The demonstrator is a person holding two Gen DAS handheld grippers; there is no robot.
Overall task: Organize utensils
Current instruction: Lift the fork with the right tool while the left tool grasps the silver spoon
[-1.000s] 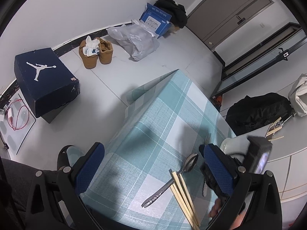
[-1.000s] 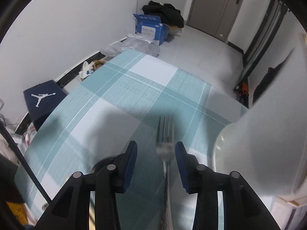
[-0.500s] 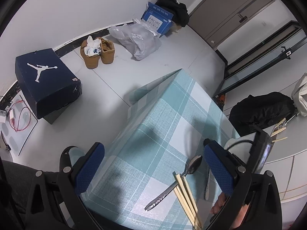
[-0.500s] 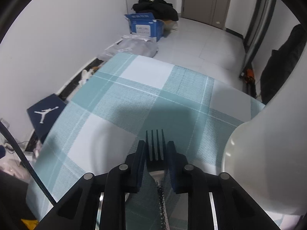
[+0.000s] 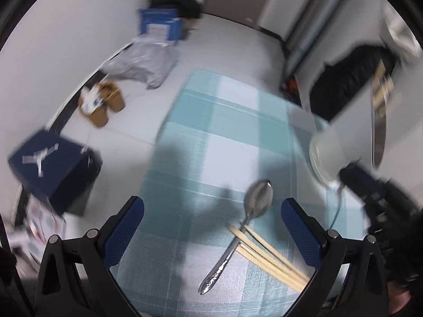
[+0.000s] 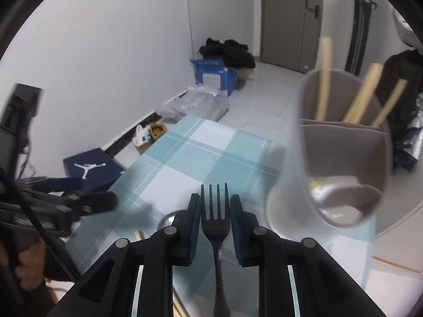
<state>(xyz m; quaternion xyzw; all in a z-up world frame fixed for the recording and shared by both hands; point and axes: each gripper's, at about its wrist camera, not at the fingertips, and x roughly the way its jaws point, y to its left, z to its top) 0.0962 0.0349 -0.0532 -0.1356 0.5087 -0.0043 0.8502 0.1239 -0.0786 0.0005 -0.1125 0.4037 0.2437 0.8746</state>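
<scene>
My right gripper is shut on a metal fork, tines forward, lifted above the checked tablecloth. A beige utensil holder with several chopsticks in its back compartment stands just right of the fork. My left gripper is open and empty, above a metal spoon and several wooden chopsticks that lie on the cloth. The holder shows at the right of the left wrist view, with the right gripper next to it.
On the floor to the left are a navy shoe box, tan shoes, a grey plastic bag and a blue carton. A black bag lies beyond the table at the right. The table's far edge drops to the floor.
My right gripper has closed on the fork and lifted it off the cloth, level with the holder's rim. My left gripper has swung right, over the spoon and chopsticks.
</scene>
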